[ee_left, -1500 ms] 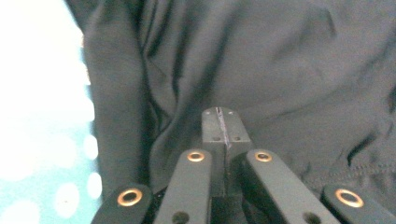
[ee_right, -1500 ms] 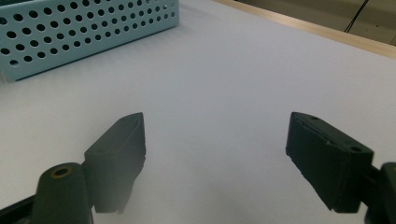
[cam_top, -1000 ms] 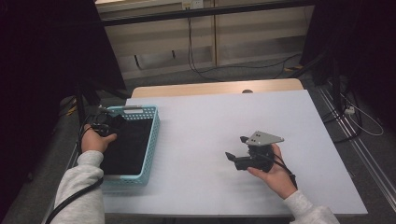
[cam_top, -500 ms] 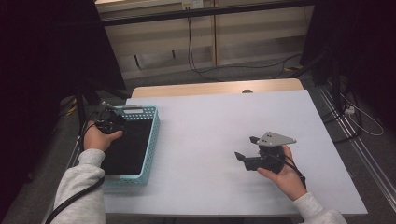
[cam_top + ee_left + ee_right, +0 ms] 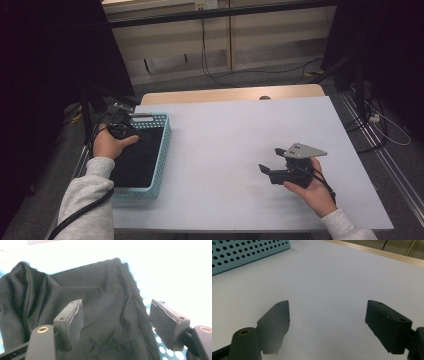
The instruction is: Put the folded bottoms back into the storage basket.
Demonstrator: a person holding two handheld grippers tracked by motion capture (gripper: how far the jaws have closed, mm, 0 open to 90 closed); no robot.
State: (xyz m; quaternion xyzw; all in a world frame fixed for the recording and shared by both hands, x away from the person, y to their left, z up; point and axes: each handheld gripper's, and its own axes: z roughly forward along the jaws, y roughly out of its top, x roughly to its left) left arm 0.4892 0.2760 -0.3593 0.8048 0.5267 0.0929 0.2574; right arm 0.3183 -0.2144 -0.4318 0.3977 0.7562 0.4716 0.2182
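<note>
Now the left gripper (image 5: 116, 315) gapes over black cloth (image 5: 100, 297) in the basket (image 5: 162, 150); right gripper (image 5: 327, 322) open, empty.

No lettering, label, brand or number can be read anywhere here; the small pale tag on the basket (image 5: 156, 145) rim is too blurred.

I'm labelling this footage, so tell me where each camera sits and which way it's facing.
High view: above the person's side, looking forward and down on the table; both forearms, the left gripper over the basket, the right gripper.
Left gripper view: rides the left gripper, looking down at the black cloth; its open jaws show.
Right gripper view: rides the right gripper, facing across the table; its open jaws show.
Shared: the basket shows in the high and right gripper views.
</note>
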